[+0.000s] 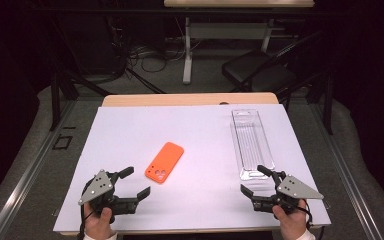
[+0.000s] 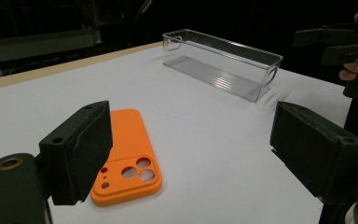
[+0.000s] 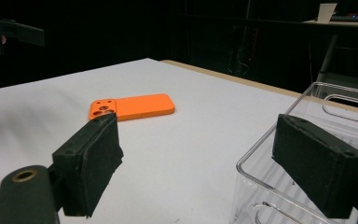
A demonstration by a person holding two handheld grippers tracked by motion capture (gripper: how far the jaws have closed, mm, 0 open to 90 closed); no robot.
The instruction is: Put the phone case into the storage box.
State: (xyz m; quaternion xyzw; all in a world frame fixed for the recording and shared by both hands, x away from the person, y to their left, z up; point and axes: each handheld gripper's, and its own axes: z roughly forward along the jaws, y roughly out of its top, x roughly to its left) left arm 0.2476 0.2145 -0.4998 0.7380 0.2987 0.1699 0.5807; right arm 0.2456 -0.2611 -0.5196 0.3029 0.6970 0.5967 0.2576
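An orange phone case (image 1: 164, 162) lies flat near the middle of the white table, camera cut-outs toward the front. In the left gripper view the phone case (image 2: 128, 154) sits just behind the left jaw. A clear plastic bin (image 1: 251, 143) stands empty at the right, long side running away from me. My left gripper (image 1: 134, 182) is open at the front left, jaws pointing toward the case with nothing between them. My right gripper (image 1: 256, 179) is open at the front right, right beside the bin's near end. In the right gripper view the bin (image 3: 307, 154) is at lower right.
The white sheet (image 1: 195, 135) covers a wooden table (image 1: 190, 99). A black chair (image 1: 260, 67) and a desk leg (image 1: 187, 50) with cables stand on the floor beyond the far edge. The other gripper (image 2: 345, 46) shows at the top right of the left gripper view.
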